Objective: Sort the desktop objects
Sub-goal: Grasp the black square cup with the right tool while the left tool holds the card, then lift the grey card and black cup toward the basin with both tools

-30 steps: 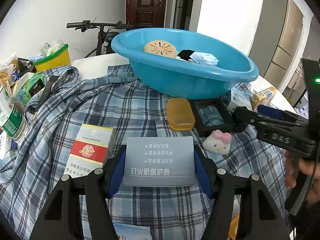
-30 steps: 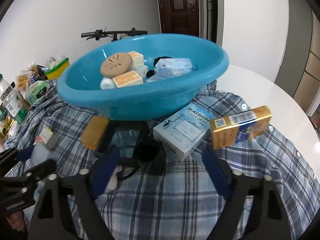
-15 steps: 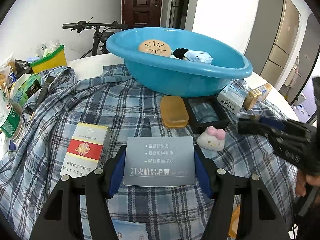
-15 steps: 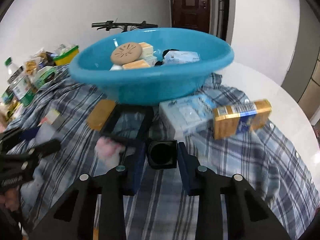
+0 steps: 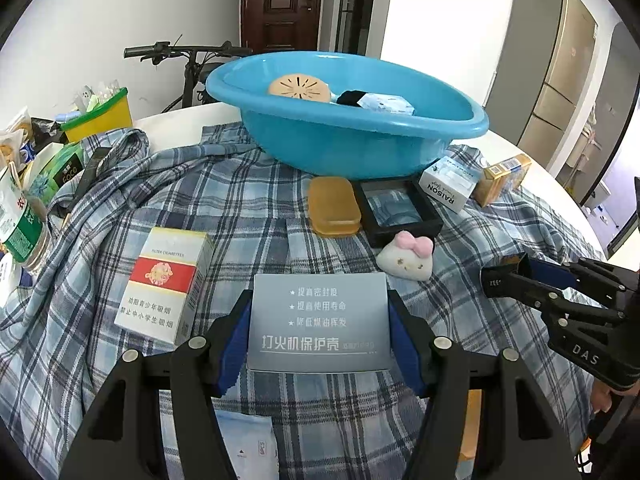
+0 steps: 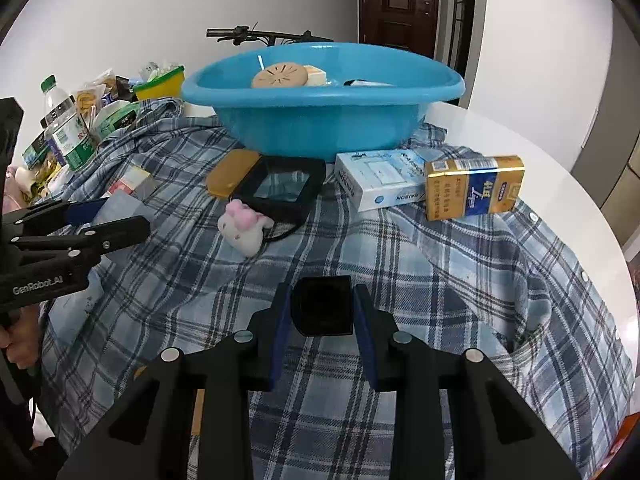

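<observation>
Two loads in hand: your left gripper (image 5: 320, 330) clamps a flat grey printed card (image 5: 320, 320); your right gripper (image 6: 322, 312) clamps a small black cube (image 6: 322, 306). Round blue plastic basin (image 6: 320, 120) lies straight ahead of both, beyond the clutter.

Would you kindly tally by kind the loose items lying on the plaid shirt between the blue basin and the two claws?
Cigarette packs: 3 (red-and-white pack, white RAISON pack, gold-and-blue pack)
Amber case: 1
Black tray: 1
Plush toy: 1
Total: 6
</observation>
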